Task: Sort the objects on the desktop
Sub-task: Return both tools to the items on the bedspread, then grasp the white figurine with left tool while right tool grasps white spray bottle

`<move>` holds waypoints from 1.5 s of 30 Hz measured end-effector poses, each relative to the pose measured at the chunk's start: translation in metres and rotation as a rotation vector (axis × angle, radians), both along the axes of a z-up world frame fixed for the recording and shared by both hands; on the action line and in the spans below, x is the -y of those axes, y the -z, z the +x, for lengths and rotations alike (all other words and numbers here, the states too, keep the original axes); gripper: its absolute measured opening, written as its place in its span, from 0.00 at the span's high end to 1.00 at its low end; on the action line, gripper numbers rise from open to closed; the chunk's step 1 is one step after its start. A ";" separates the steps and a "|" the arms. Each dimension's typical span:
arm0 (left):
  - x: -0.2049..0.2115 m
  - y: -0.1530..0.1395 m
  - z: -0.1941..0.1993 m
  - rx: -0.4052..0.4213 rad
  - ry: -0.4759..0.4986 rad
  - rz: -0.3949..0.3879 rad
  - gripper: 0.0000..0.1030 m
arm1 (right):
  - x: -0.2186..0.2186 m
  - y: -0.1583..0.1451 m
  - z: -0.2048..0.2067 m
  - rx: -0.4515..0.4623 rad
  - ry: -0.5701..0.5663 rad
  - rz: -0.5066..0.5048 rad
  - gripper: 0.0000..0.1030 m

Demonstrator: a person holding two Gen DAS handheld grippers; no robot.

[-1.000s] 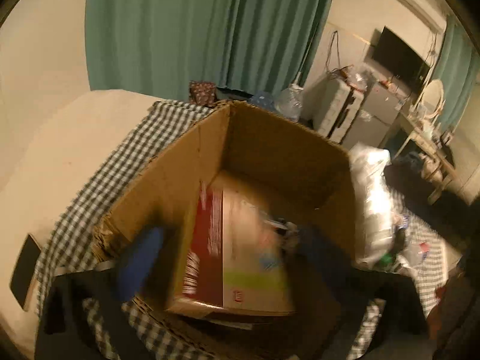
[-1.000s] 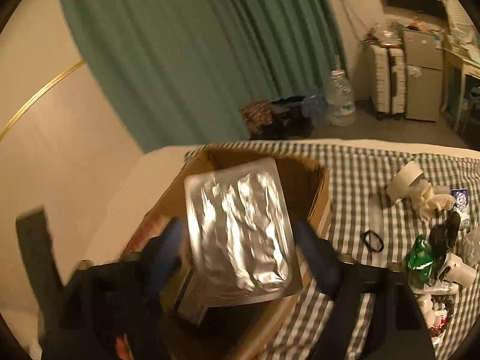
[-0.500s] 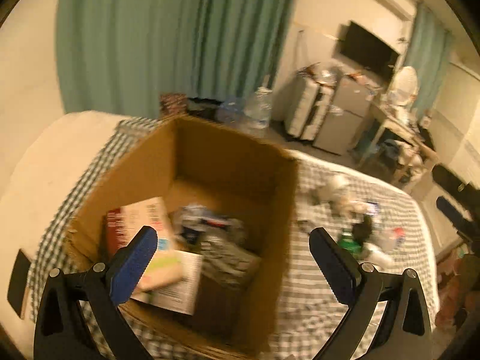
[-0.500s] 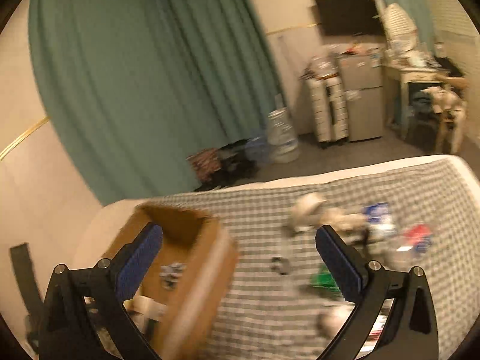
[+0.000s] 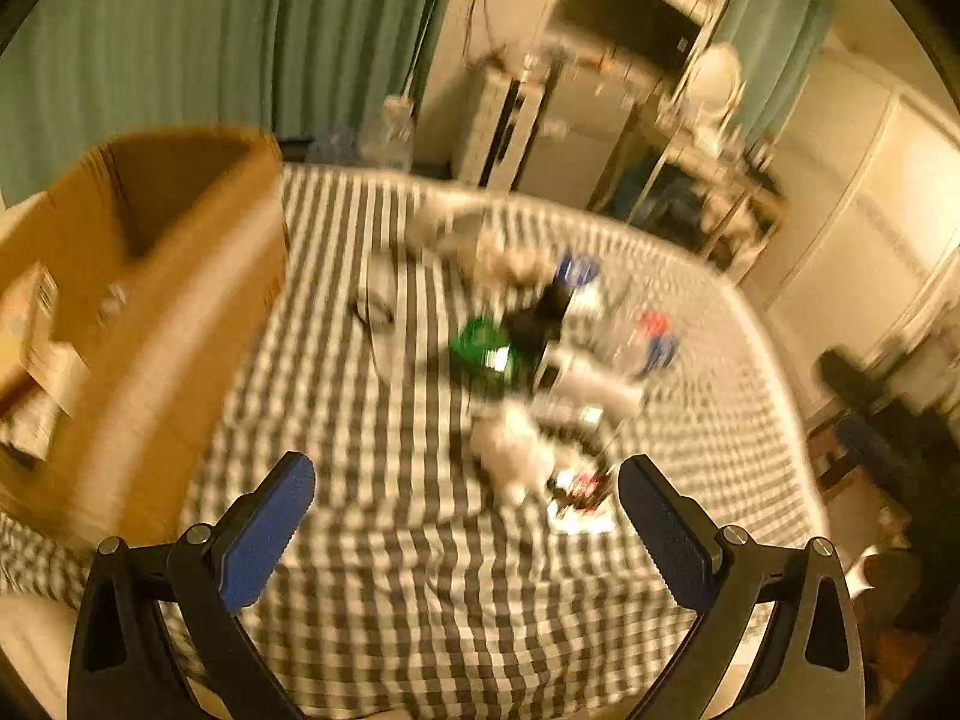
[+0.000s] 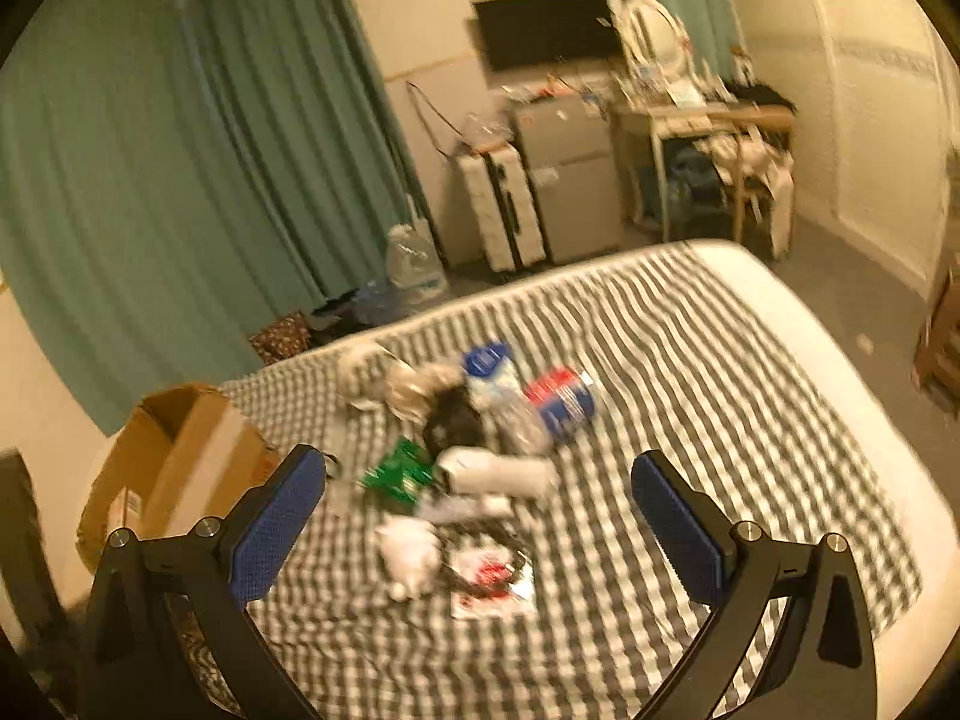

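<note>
A cardboard box (image 5: 150, 276) stands at the left on a black-and-white checked cloth (image 5: 420, 570); packets lie inside it. It also shows in the right wrist view (image 6: 180, 456). A blurred heap of small things lies mid-cloth: a green packet (image 5: 483, 351), a black object (image 5: 540, 315), a white crumpled item (image 5: 510, 456), a red-and-blue can (image 6: 561, 399), a white tube (image 6: 498, 471). My left gripper (image 5: 465, 516) is open and empty above the near cloth. My right gripper (image 6: 477, 507) is open and empty, above the heap.
Teal curtains (image 6: 180, 180) hang behind. A water jug (image 6: 414, 264), white suitcases (image 6: 504, 204), a grey cabinet (image 6: 570, 174), a wall TV (image 6: 546, 27) and a cluttered desk (image 6: 708, 138) stand beyond the cloth's far edge.
Both grippers have let go of what they held into the box and swung right from the box toward the heap. Both now show open and empty.
</note>
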State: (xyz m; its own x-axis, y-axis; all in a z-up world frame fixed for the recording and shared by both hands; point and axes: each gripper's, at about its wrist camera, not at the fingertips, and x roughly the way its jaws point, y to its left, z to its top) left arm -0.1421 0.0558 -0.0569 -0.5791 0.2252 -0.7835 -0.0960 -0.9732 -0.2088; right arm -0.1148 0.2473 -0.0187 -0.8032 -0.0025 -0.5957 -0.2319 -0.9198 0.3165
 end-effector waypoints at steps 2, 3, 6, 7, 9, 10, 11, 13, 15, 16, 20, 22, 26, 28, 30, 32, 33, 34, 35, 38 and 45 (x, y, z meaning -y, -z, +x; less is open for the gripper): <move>-0.015 0.023 -0.007 0.044 0.005 -0.025 0.00 | -0.010 0.017 -0.002 0.006 0.010 -0.033 0.01; -0.024 0.036 -0.011 0.068 0.011 -0.030 0.00 | -0.015 0.024 -0.004 0.010 0.012 -0.040 0.01; -0.034 0.063 -0.022 0.100 0.004 -0.043 0.00 | -0.022 0.050 -0.018 0.038 0.003 -0.044 0.01; -0.037 0.068 -0.026 0.105 -0.001 -0.044 0.00 | -0.021 0.057 -0.024 0.053 -0.006 -0.048 0.01; -0.041 0.078 -0.037 0.110 -0.014 -0.042 0.00 | -0.020 0.069 -0.035 0.072 -0.033 -0.058 0.01; -0.044 0.081 -0.042 0.102 -0.020 -0.048 0.00 | -0.020 0.073 -0.041 0.077 -0.053 -0.062 0.01; -0.045 0.084 -0.045 0.093 -0.022 -0.064 0.01 | -0.018 0.078 -0.048 0.085 -0.072 -0.059 0.01; -0.052 0.090 -0.055 0.082 0.007 -0.105 0.12 | -0.011 0.084 -0.058 0.101 -0.097 -0.034 0.01; -0.061 0.100 -0.061 0.085 0.060 -0.137 0.48 | -0.004 0.090 -0.067 0.115 -0.132 0.005 0.01; -0.062 0.101 -0.062 0.073 0.072 -0.143 0.48 | -0.001 0.094 -0.072 0.122 -0.148 0.028 0.01; -0.044 0.097 -0.065 0.071 0.070 -0.062 0.48 | 0.008 0.100 -0.090 0.114 -0.214 0.070 0.01; -0.034 0.090 -0.067 0.069 0.048 -0.039 0.49 | 0.010 0.105 -0.105 0.125 -0.245 0.102 0.01; -0.017 0.068 -0.070 0.030 0.058 -0.022 0.61 | 0.008 0.122 -0.132 0.151 -0.318 0.092 0.04; -0.013 0.065 -0.071 0.023 0.071 -0.034 0.62 | 0.003 0.131 -0.145 0.164 -0.336 0.058 0.06; -0.007 0.067 -0.073 0.024 0.076 -0.018 0.63 | -0.002 0.142 -0.154 0.201 -0.351 -0.012 0.26; -0.003 0.069 -0.072 0.028 0.079 -0.009 0.64 | 0.001 0.148 -0.152 0.226 -0.373 -0.035 0.31; 0.000 0.069 -0.071 0.027 0.077 0.004 0.64 | 0.007 0.147 -0.148 0.234 -0.395 -0.010 0.36; 0.003 0.068 -0.071 0.028 0.073 0.011 0.64 | 0.013 0.145 -0.144 0.246 -0.416 0.022 0.44; 0.004 0.069 -0.071 0.034 0.072 0.016 0.64 | 0.019 0.143 -0.139 0.256 -0.434 0.042 0.51; -0.001 0.070 -0.069 0.044 0.084 0.005 0.64 | 0.032 0.146 -0.125 0.297 -0.470 0.065 0.64; -0.008 0.092 -0.071 0.143 0.097 -0.005 0.29 | 0.067 0.147 -0.130 0.340 -0.489 0.178 0.51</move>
State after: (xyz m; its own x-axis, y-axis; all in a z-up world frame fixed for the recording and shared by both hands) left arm -0.2131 0.0637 -0.1488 -0.4374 0.2703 -0.8577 -0.1587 -0.9620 -0.2223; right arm -0.2448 0.1803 -0.1653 -0.4997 -0.1991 -0.8430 0.1691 -0.9769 0.1305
